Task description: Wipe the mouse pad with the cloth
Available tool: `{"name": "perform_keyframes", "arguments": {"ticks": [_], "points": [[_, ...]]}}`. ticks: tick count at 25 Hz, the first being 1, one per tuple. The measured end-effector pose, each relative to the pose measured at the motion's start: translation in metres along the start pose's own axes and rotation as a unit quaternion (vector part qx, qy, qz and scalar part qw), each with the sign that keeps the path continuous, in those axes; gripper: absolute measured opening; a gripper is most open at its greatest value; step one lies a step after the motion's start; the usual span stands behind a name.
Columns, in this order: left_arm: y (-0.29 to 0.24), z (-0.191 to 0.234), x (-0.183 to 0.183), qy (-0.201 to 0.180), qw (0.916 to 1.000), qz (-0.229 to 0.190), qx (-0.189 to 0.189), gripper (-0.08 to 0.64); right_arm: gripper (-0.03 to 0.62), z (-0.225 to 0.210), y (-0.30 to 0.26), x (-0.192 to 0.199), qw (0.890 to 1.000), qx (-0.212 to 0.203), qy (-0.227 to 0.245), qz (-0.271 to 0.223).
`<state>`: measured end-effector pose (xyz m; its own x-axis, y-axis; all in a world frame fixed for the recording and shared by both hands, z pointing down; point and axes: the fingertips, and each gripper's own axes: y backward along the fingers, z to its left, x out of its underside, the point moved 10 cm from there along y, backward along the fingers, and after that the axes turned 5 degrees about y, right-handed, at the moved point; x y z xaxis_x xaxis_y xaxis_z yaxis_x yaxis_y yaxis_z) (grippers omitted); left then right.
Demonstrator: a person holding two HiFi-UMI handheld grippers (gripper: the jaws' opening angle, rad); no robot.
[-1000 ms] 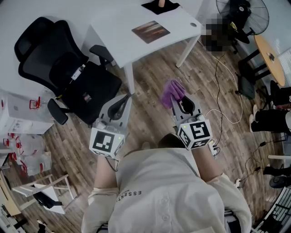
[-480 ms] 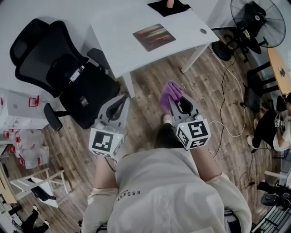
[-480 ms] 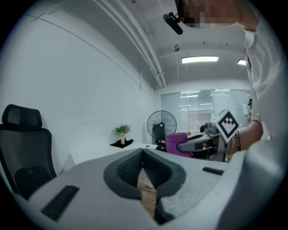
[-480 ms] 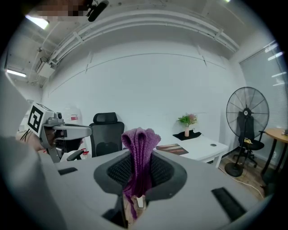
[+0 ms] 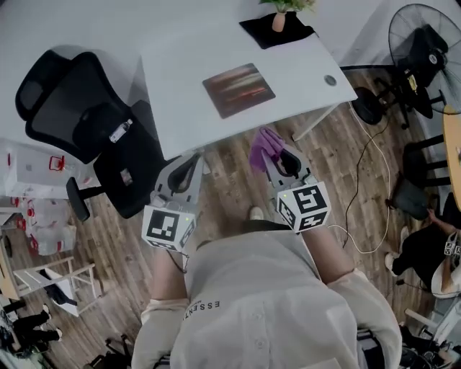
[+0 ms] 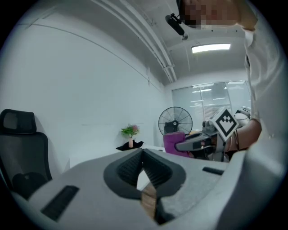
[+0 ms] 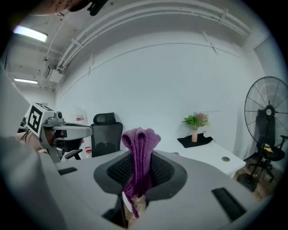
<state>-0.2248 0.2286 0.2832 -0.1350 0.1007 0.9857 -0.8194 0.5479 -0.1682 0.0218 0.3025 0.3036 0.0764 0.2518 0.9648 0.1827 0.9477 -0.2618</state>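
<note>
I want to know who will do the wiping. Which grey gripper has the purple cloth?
The grey right gripper: the purple knitted cloth is pinched between its fingers. The left gripper has its fingers shut on nothing.

The cloth (image 5: 263, 146) is purple, with a ribbed knit showing in the right gripper view. The mouse pad (image 5: 238, 89) is dark brown with blurred streaks of red and pale grey. The desk (image 5: 180, 72) is plain white, like the wall (image 7: 157, 81). The left gripper (image 5: 197, 158) and right gripper (image 5: 276, 157) are light grey with black ribbed pads (image 7: 118, 173). Each carries a white cube (image 5: 169, 225) printed with black square markers. The office chair (image 5: 86, 119) is black, and so is the fan (image 5: 423, 39). The floor (image 5: 230, 191) is brown wood planks with streaky grain. A peach vase (image 5: 279, 21) with green leaves (image 5: 288, 3) stands on a black mat (image 5: 288, 32). The person's top (image 5: 259, 303) is cream with small dark lettering.
</note>
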Motion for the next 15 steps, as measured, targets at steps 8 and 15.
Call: {"name": "perform_keyframes", "arguments": {"ticks": [8,15], "points": [[-0.076,0.014,-0.008,0.014,0.9982,0.001,-0.058,0.002,0.091,-0.073,-0.069,-0.008,0.997,-0.066,0.019,0.017],[-0.125,0.063,0.000,0.032,0.9962,0.002,-0.081,0.002,0.091,-0.102,-0.144,-0.010,0.995,-0.088,0.023,0.043]]}}
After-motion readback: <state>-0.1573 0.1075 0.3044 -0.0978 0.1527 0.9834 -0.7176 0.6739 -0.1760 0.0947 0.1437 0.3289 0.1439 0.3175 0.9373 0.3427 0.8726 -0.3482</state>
